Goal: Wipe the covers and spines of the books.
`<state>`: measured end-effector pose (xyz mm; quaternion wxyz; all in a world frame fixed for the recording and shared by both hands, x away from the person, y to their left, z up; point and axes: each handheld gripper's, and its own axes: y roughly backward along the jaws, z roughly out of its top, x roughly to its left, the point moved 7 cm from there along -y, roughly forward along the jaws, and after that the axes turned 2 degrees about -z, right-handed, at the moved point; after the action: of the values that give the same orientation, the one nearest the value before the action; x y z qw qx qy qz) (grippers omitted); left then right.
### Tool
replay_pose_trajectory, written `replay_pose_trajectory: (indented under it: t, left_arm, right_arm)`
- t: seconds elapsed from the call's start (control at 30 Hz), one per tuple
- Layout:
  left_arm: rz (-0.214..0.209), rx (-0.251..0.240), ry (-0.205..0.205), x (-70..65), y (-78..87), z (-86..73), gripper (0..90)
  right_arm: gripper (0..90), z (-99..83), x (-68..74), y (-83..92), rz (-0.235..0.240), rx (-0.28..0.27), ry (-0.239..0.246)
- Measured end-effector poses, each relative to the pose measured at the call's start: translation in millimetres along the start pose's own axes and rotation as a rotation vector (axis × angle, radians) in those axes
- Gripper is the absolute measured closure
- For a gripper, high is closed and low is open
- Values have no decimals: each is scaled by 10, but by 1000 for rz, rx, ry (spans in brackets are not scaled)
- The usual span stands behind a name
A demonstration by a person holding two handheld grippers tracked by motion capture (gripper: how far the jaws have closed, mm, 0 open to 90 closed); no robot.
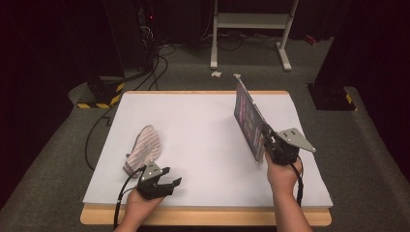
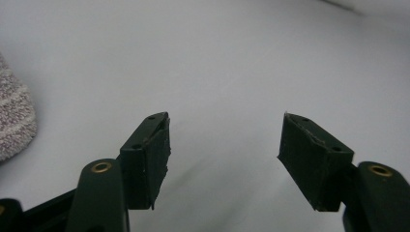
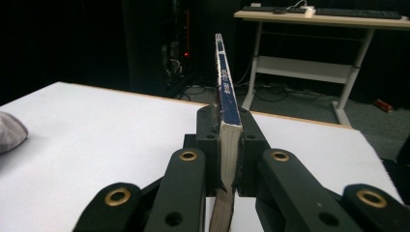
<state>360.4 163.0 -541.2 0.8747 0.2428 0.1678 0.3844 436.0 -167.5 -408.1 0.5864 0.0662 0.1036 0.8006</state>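
The right gripper (image 1: pixel 265 137) has its jaws clamped on a book (image 1: pixel 249 121), stood on edge over the worktop's (image 1: pixel 203 121) right side, so lifting looks done and placing remains, while the left gripper (image 1: pixel 170 176) waits wide open and empty beside a striped cloth (image 1: pixel 143 147)

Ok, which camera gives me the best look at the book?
The high view: there the book stands upright on edge on the table, its dark cover facing the camera, clamped by the right gripper. The right gripper view shows just its spine and page edge between the fingers.
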Motion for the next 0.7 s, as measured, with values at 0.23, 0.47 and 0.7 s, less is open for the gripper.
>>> replay_pose_trajectory:
  t: [0.23, 0.47, 0.7]
  left_arm:
    - [2, -4, 2, 7, 10, 3, 355]
    - [0, -2, 2, 3, 9, -1, 356]
    - [-2, 4, -2, 0, 5, -4, 356]
  right_arm:
    - [843, -48, 179, -36, 51, -5, -8]
    - [842, -113, 420, -79, 106, 2, 1]
    - [842, -202, 647, -148, 153, 28, 24]
